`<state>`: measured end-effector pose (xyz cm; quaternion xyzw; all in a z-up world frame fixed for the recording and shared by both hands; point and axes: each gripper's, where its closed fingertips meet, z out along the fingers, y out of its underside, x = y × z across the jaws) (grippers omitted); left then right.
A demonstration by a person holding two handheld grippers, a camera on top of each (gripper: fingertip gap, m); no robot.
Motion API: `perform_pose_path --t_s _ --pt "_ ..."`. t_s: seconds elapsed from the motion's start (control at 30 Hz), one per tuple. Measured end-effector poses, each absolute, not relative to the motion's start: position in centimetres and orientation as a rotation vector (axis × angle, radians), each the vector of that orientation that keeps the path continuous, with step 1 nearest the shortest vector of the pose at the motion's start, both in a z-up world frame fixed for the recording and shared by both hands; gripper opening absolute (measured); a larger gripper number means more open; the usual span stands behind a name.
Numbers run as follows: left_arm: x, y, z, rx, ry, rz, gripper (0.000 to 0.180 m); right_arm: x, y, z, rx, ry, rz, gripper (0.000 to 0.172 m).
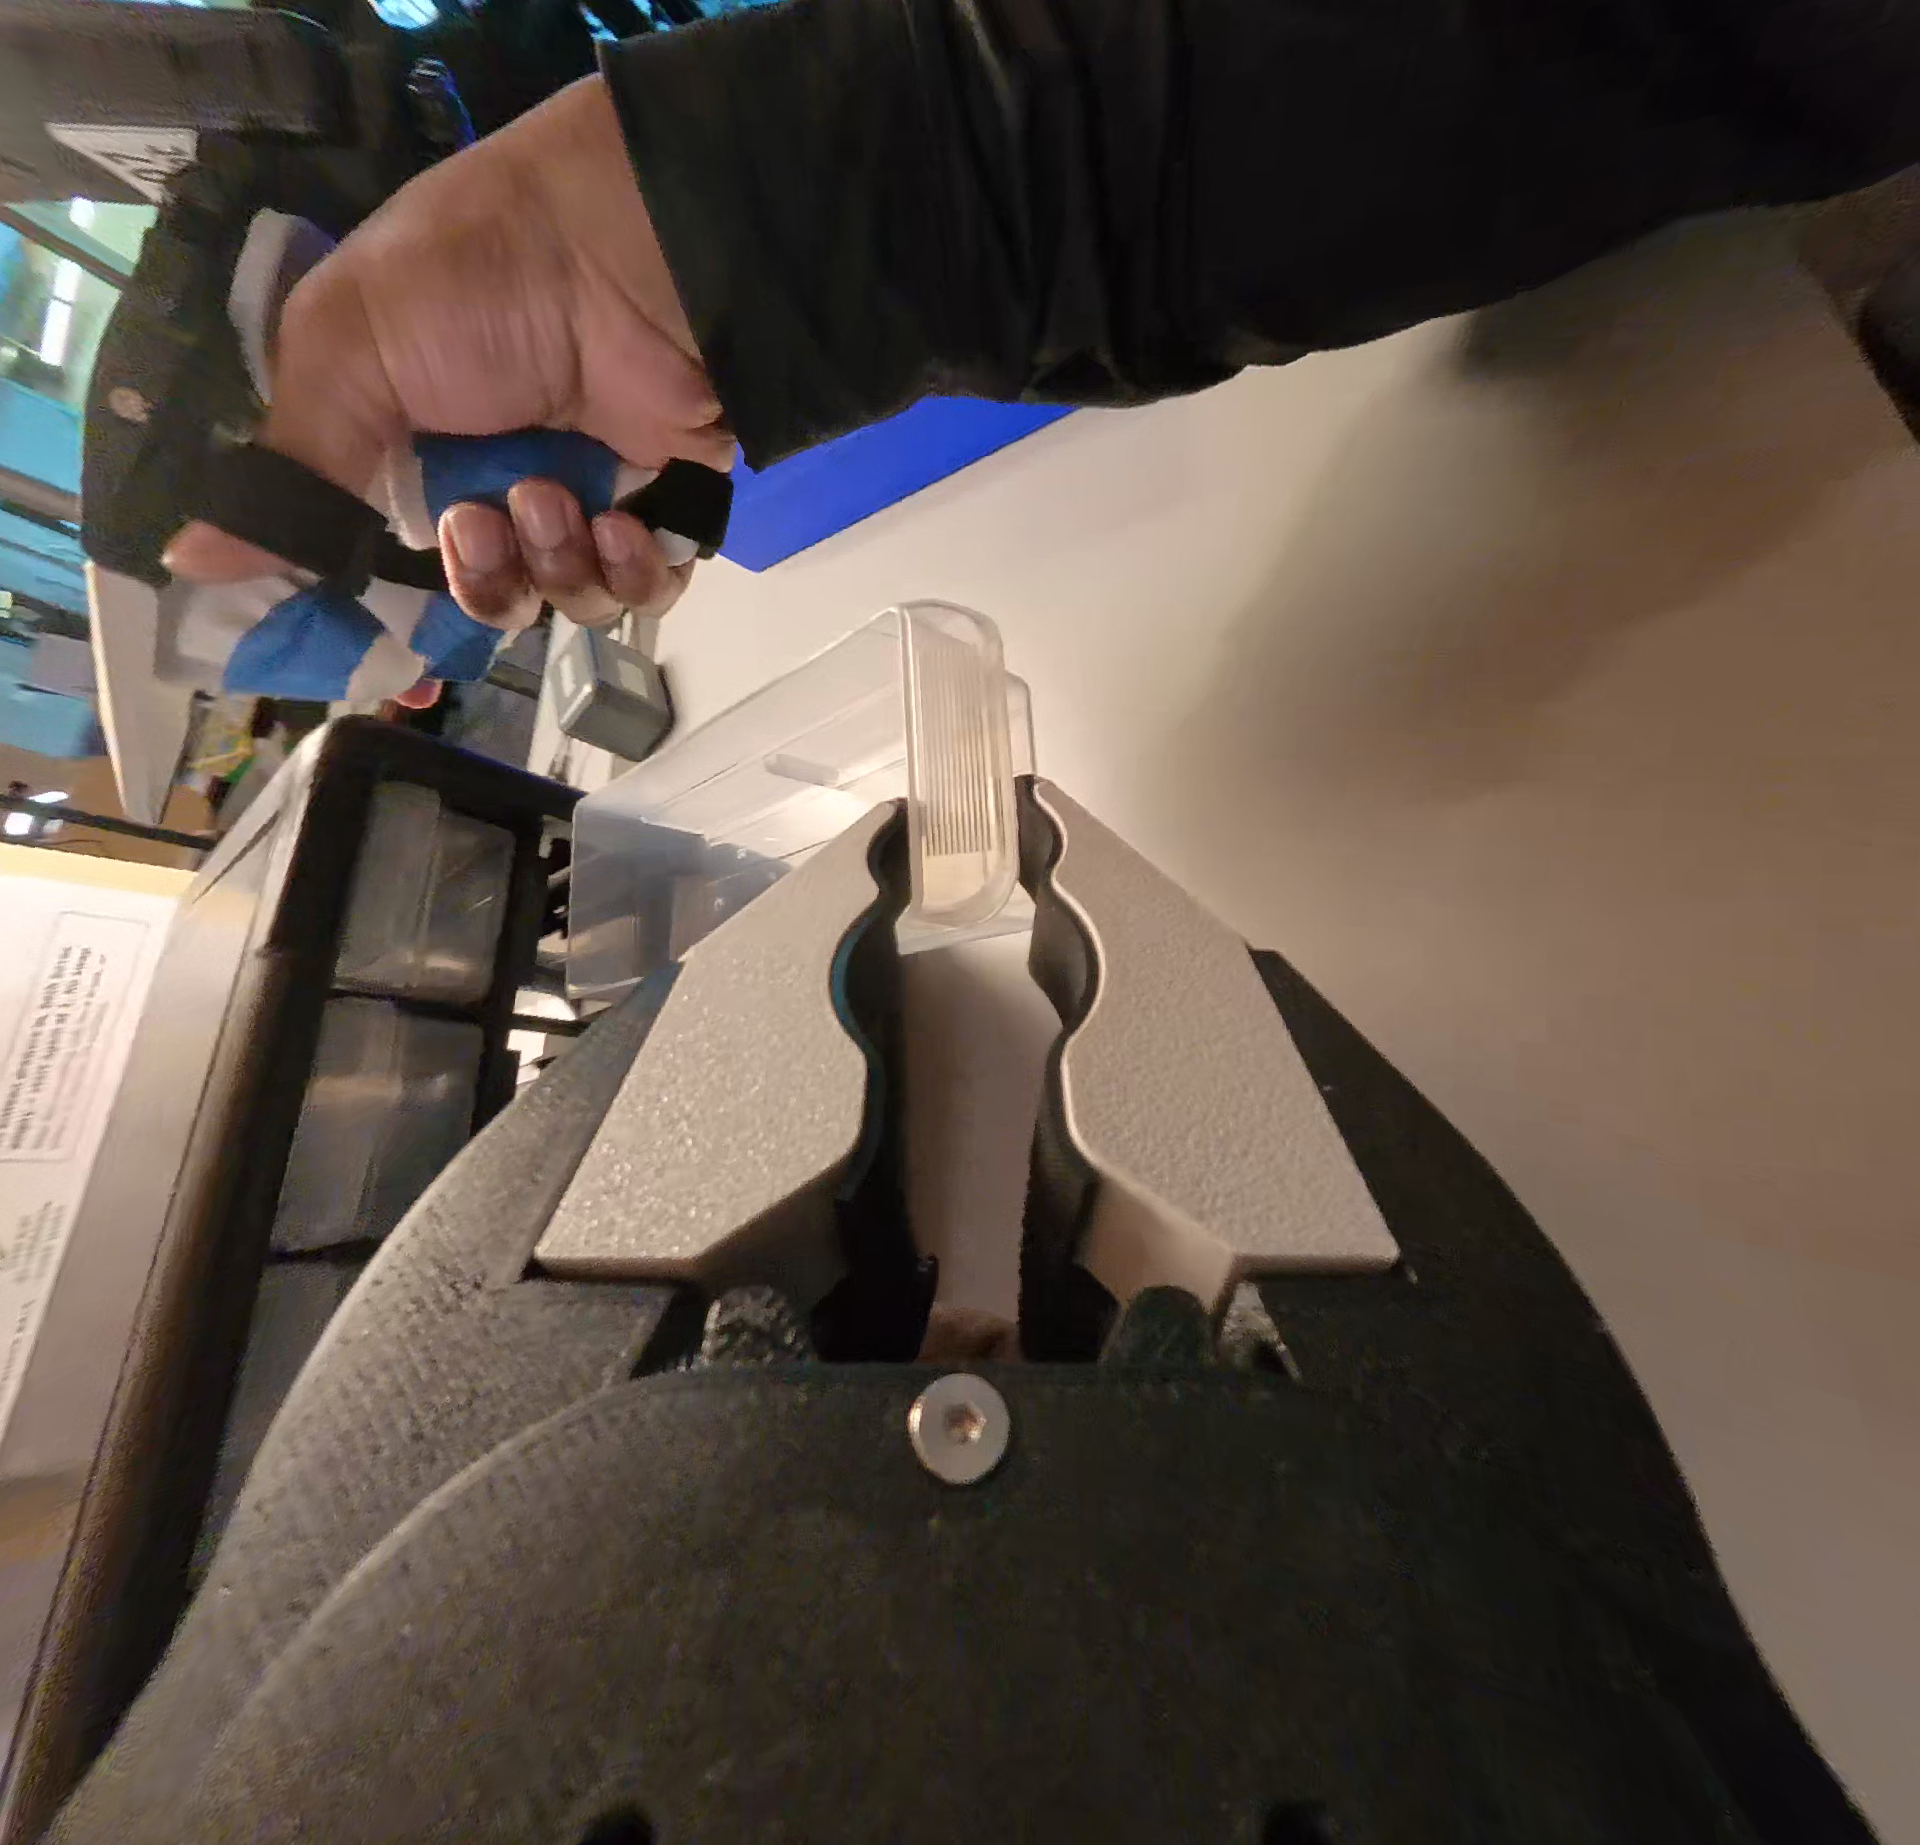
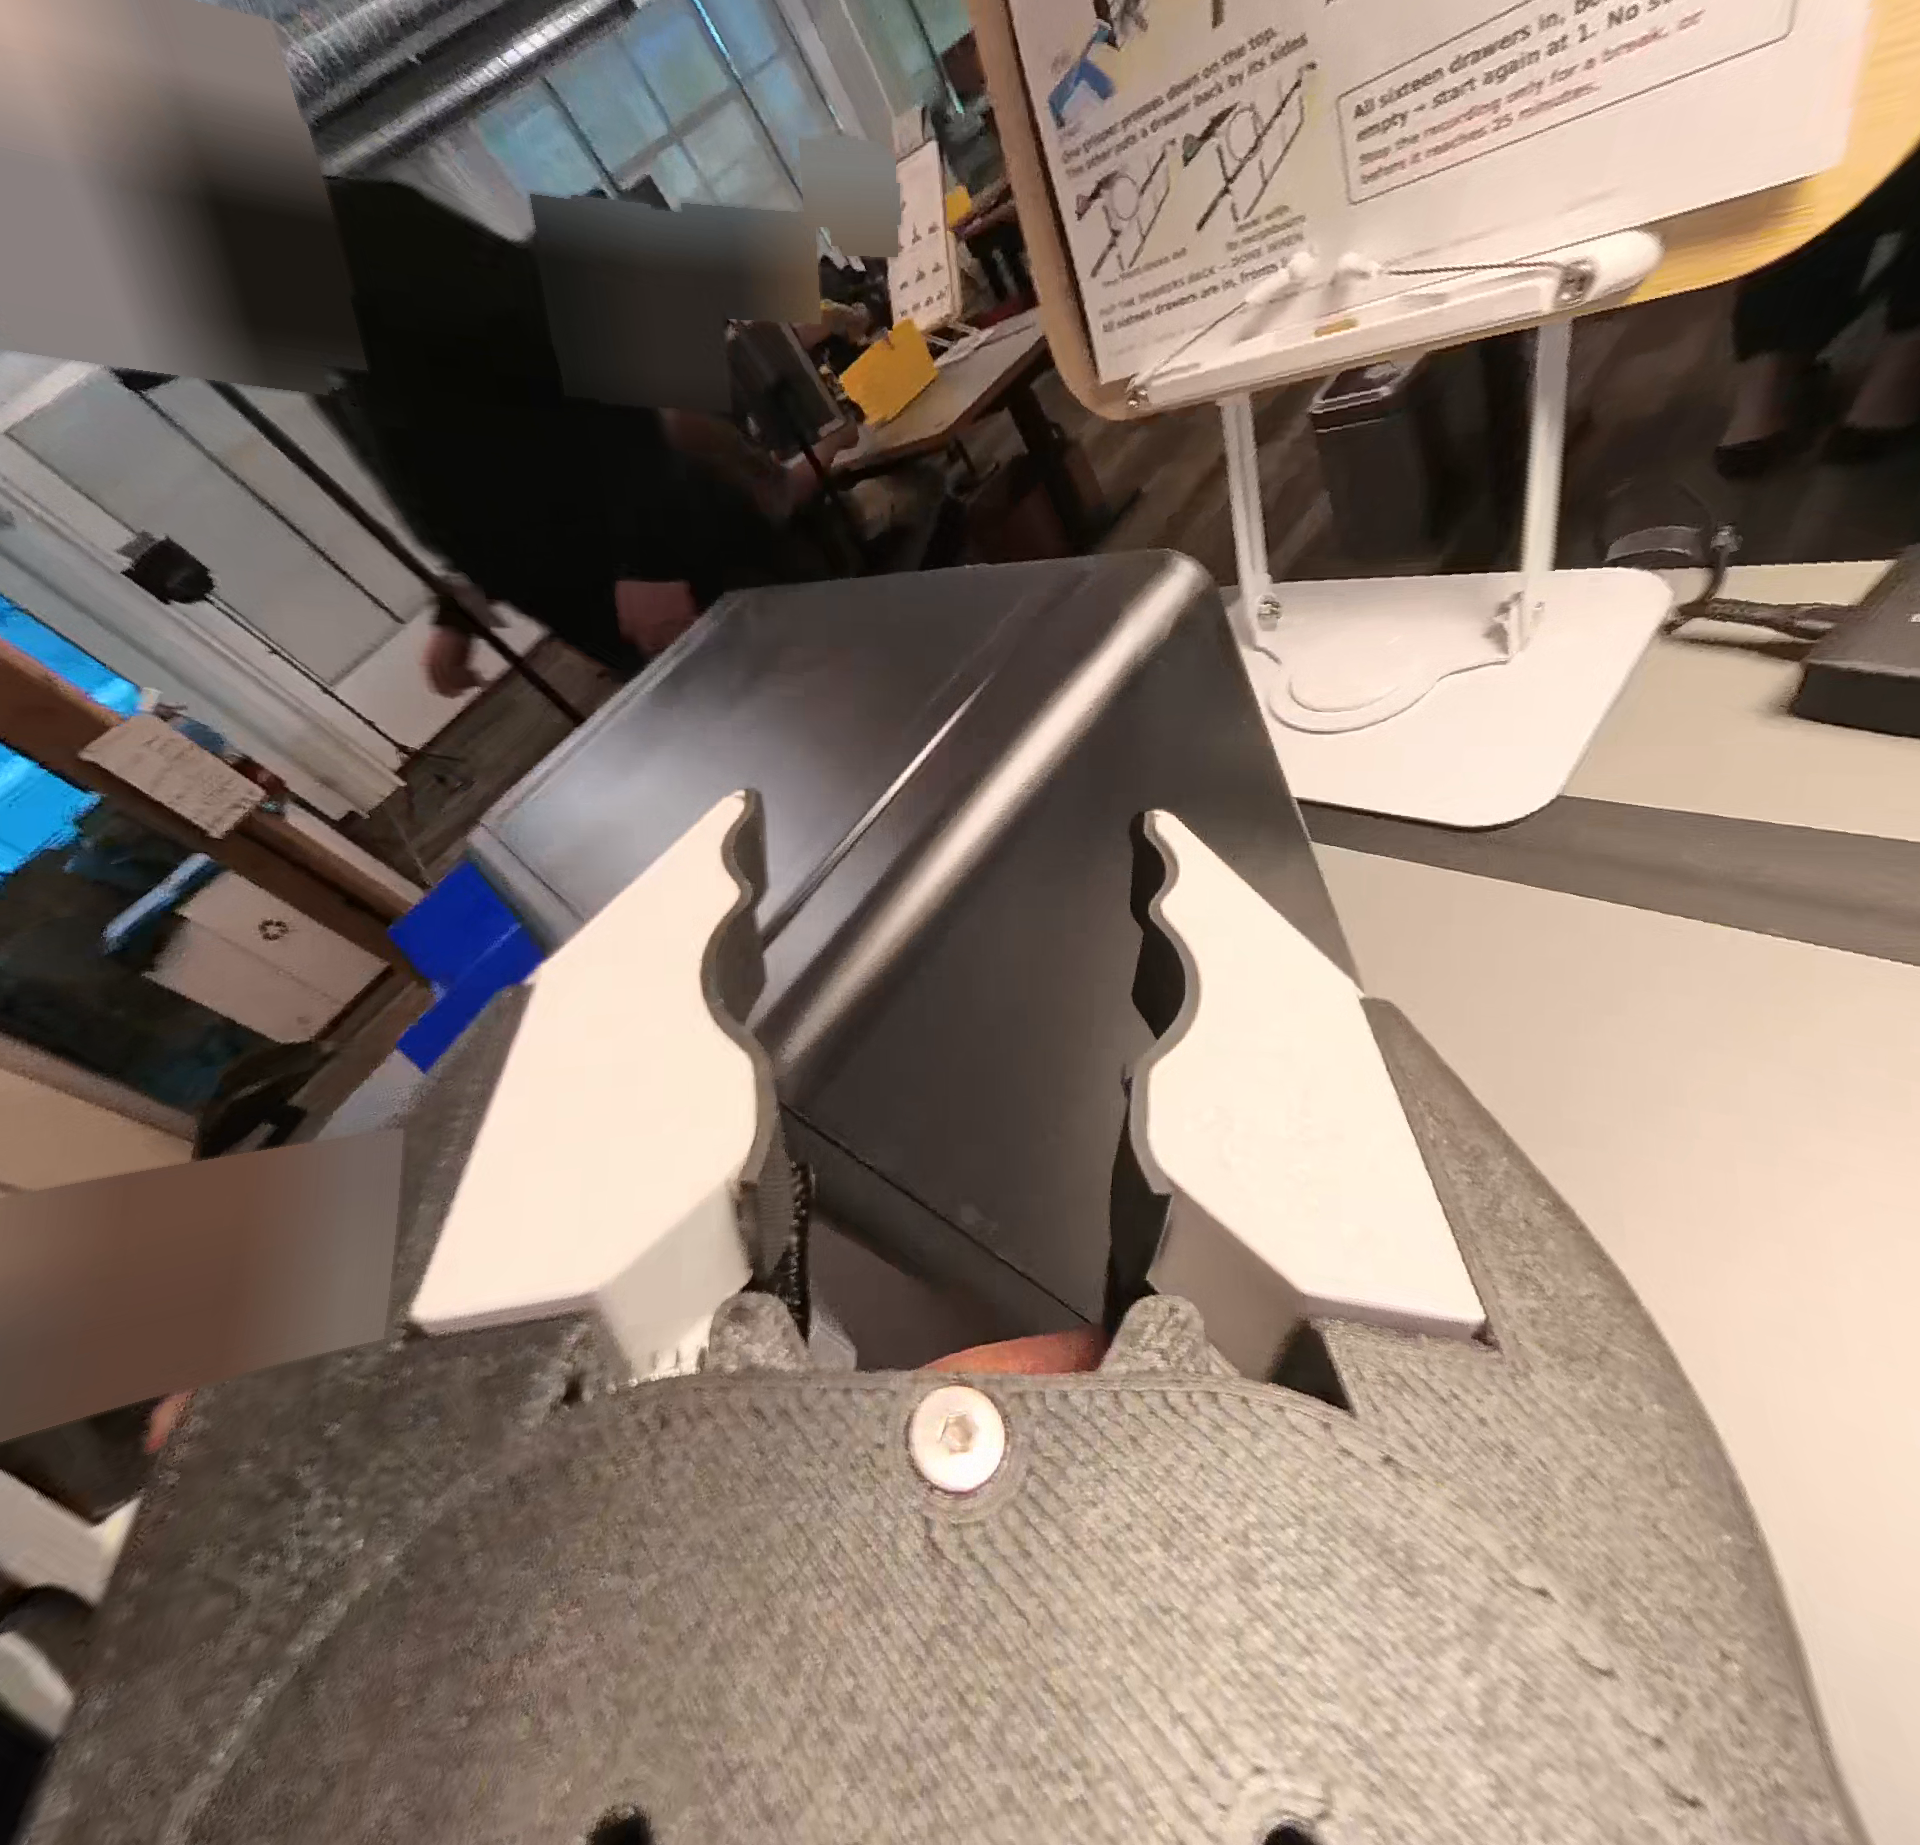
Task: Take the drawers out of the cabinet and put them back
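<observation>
The clear plastic drawer [image 1: 769, 808] sits partly drawn out of the black cabinet [image 1: 312, 964], its front pull tab [image 1: 961, 777] sticking toward the camera, most likely because the tab is the only part made for gripping. The left gripper [image 1: 961, 860] has its two grey fingers [image 1: 769, 1016] closed on that tab, pads against both sides, which would let it slide the drawer along its rails. Above, a hand [image 1: 488, 341] in a black sleeve grips the right gripper's handle near the cabinet top. In the right wrist view the right gripper [image 2: 940, 839] stands with jaws wide apart and nothing between them, hovering over the cabinet's top edge [image 2: 935, 756], probably to steady it. Beyond, an instruction board on a white stand [image 2: 1434, 715] rests on the table [image 2: 1662, 1068]
</observation>
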<state>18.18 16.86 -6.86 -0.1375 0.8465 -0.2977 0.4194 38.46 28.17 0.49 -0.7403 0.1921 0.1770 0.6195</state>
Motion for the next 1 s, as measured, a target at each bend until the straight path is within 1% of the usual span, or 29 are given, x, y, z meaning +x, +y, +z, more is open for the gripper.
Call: perform_pose_path --t_s 0.07,0.13,0.37,0.6,0.83,0.87,0.9,0.97,1.0 --pt "18.7 16.8 -6.9 -0.364 2.167 -0.767 0.018 38.4 28.4 -0.3 -1.753 0.428 0.343 0.071" --pt "19.3 17.0 -6.6 -0.385 2.187 -0.774 0.018 38.3 28.4 -0.3 -1.746 0.436 0.359 0.066" --pt "20.6 18.1 -5.4 -0.495 2.274 -0.797 0.018 38.4 28.5 -0.8 -1.737 0.454 0.395 0.065" --pt "21.5 18.6 -4.5 -0.456 2.269 -0.764 0.019 38.3 28.5 -0.6 -1.740 0.444 0.372 0.062" --pt "24.2 21.3 -8.1 -0.449 2.150 -0.511 0.019 38.3 28.5 -0.6 -1.744 0.438 0.365 0.062" --pt "25.0 21.9 -8.1 -0.474 2.096 -0.504 0.021 38.3 28.5 -0.6 -1.745 0.437 0.362 0.062" --pt "25.9 22.6 -7.8 -0.500 2.017 -0.499 0.026 38.3 28.5 -0.6 -1.746 0.436 0.359 0.062" --pt "27.4 24.6 -6.5 -0.545 1.795 -0.465 0.047 38.3 28.5 -0.6 -1.746 0.434 0.355 0.062" --pt "27.6 25.4 -6.2 -0.566 1.715 -0.442 0.053 38.3 28.5 -0.6 -1.746 0.432 0.355 0.062"
